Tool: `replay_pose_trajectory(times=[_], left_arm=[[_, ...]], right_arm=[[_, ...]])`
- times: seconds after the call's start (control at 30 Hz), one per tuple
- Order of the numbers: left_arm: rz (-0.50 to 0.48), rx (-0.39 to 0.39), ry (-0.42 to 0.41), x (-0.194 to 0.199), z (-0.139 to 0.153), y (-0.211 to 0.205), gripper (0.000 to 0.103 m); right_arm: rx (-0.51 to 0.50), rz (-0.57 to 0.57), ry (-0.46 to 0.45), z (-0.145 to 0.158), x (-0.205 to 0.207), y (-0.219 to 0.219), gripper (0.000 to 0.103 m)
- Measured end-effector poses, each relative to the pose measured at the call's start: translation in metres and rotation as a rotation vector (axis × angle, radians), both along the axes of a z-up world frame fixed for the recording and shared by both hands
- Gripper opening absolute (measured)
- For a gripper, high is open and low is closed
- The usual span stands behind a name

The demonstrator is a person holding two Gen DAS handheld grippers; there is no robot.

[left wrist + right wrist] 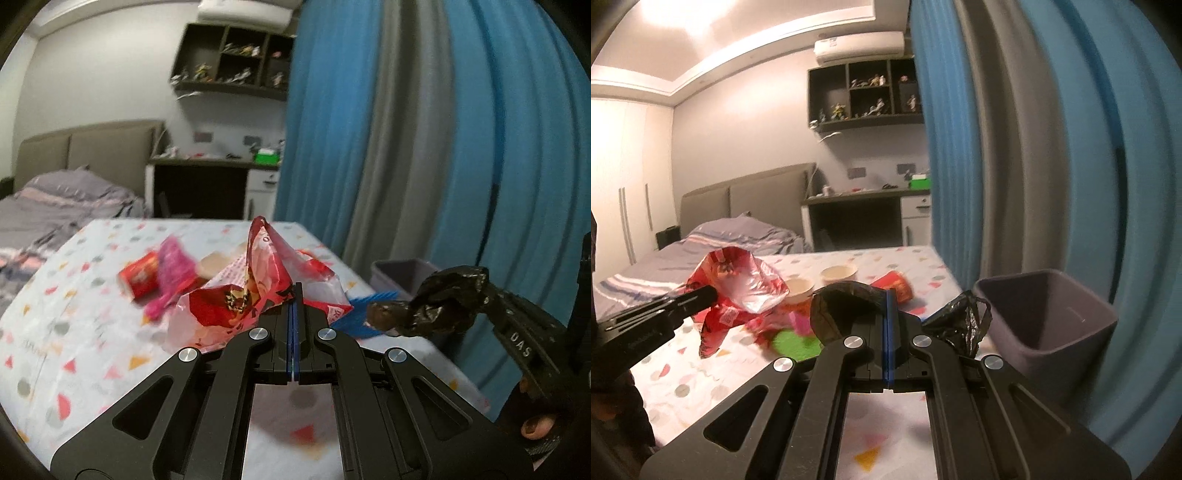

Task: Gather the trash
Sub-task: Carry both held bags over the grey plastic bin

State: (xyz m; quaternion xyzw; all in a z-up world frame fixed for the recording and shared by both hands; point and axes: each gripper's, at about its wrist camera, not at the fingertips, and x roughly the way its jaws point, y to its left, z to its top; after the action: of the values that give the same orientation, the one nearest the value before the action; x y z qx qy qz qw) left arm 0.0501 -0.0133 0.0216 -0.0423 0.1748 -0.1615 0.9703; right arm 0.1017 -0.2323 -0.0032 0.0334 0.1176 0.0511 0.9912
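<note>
The left gripper (294,286) has its jaws pressed together on a crumpled red snack wrapper (255,291), which stands up from the fingertips above the table (74,332), a surface covered in a white cloth printed with coloured shapes. From the right wrist view the same wrapper (738,291) hangs from the tip of the left gripper (701,293), clear of the cloth, its silver lining facing the camera. The right gripper (889,295) is clamped on a crumpled black plastic bag (846,299); part of the bag bulges to the left of the fingers and another part sticks out on their right. In the left wrist view that bag (443,306) is seen at the end of the right gripper (480,295), held in the air beside the table edge, with a person's fingers (537,426) showing on the handle below. A grey-purple trash bin (1052,325) stands open just to the right of the right gripper, next to the blue curtain (1108,184). More trash lies on the table beyond the grippers: a red carton (142,278), a pink wrapper (171,277), two pale paper cups (839,275) and a green patch (792,341) that is too blurred to identify. A blue brush-like thing (360,314) lies near the table's right edge. A bed (720,236) is beyond the table.
</note>
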Motion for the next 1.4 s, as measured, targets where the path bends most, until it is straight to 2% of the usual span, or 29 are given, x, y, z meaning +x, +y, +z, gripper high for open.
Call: replay_pose_trajectory(times=[0.33,0.6,0.8,1.07,1.4], left_arm=[[-0.139,-0.012,-0.049,0.051,0.025,-0.088,0.0],[-0.237,-0.024,-0.039,0.1,0.026,-0.155,0.0],[-0.282,-0.008,-0.014,0.133,0.017,-0.193,0.0],[-0.308,-0.012,0.038,0.157,0.004,-0.22,0.0],[-0.338,0.009,0.098,0.179,-0.013,-0.243,0.0]], right_arm=[[-0.019,-0.17,-0.051,0.015,0.028,-0.065,0.0],[0.008,-0.276,-0.058,0.016,0.061,-0.119,0.001],[0.031,-0.327,-0.022,0.006,0.083,-0.15,0.001],[0.046,-0.351,0.019,0.001,0.113,-0.17,0.001],[0.055,-0.359,0.058,-0.012,0.128,-0.186,0.001]])
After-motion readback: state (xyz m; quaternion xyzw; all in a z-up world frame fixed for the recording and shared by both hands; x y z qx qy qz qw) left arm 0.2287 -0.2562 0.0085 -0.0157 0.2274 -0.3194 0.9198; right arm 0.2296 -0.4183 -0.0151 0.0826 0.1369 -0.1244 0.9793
